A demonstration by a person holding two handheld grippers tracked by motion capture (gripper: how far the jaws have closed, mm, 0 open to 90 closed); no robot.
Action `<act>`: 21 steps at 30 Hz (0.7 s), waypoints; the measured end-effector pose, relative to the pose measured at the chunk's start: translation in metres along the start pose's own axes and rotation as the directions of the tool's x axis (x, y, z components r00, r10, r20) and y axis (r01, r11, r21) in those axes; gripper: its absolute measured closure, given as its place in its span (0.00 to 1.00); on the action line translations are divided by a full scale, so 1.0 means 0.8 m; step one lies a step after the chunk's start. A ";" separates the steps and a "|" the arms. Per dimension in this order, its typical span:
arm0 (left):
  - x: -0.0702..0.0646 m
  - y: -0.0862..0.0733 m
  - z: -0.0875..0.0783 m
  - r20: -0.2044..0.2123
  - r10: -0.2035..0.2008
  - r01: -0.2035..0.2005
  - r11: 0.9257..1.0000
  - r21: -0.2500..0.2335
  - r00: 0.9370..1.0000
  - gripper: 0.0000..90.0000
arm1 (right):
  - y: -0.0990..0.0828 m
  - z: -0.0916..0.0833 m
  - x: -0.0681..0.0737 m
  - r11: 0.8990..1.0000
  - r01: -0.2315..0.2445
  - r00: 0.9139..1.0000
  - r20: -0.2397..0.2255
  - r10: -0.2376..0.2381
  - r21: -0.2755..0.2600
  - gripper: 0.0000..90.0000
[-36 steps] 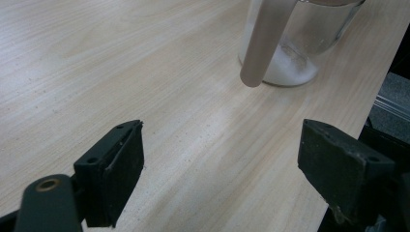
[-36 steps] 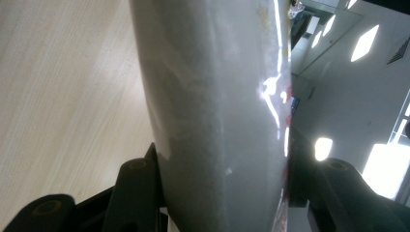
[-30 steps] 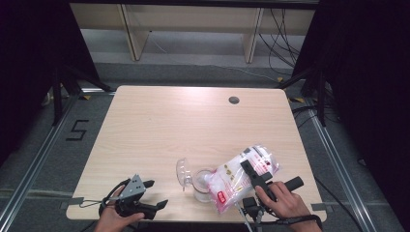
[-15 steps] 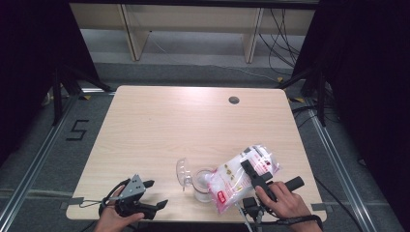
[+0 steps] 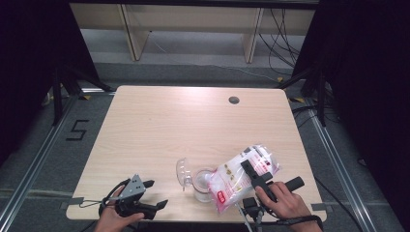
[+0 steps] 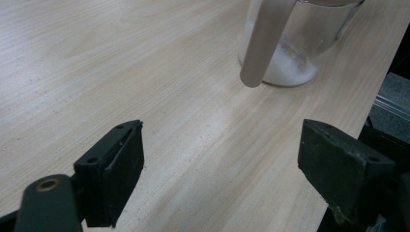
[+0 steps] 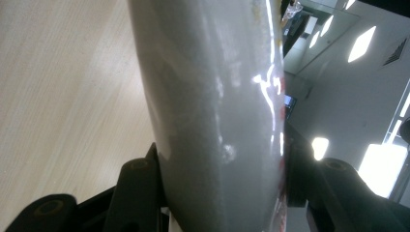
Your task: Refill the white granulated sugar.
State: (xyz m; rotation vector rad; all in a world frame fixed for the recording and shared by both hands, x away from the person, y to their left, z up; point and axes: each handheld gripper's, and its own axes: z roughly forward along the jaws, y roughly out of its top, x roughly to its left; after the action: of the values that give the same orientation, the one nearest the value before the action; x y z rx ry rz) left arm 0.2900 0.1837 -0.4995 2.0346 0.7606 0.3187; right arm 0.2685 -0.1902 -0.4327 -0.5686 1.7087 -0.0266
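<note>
High view shows the right tool (image 5: pixel 255 175) clamped on a tilted bag (image 5: pixel 237 176) of white powder above the glass jar (image 5: pixel 202 183) near the table (image 5: pixel 159 125) front edge, while the left tool (image 5: pixel 153 194) rests wide open, holding nothing

Pale wood-grain worktop (image 5: pixel 159 125); clear glass jar (image 5: pixel 202 183) holding white powder; clear bag (image 5: pixel 237 176) of white grains with red print; black jaws.
</note>
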 end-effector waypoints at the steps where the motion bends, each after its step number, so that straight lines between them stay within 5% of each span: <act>1: 0.000 0.000 0.000 0.001 0.000 0.000 1.000 0.001 1.000 0.18 | 0.000 0.000 0.000 1.000 0.001 1.000 0.000 -0.001 -0.001 0.61; 21: 0.000 0.001 0.000 0.004 -0.003 0.003 1.000 -0.001 1.000 0.18 | -0.001 0.001 0.003 1.000 -0.019 1.000 0.003 0.019 -0.006 0.62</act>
State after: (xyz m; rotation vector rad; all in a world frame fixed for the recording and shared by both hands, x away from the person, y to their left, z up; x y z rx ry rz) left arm 0.2906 0.1833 -0.4988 2.0324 0.7605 0.3135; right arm 0.2690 -0.1919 -0.4343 -0.5571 1.7120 -0.0070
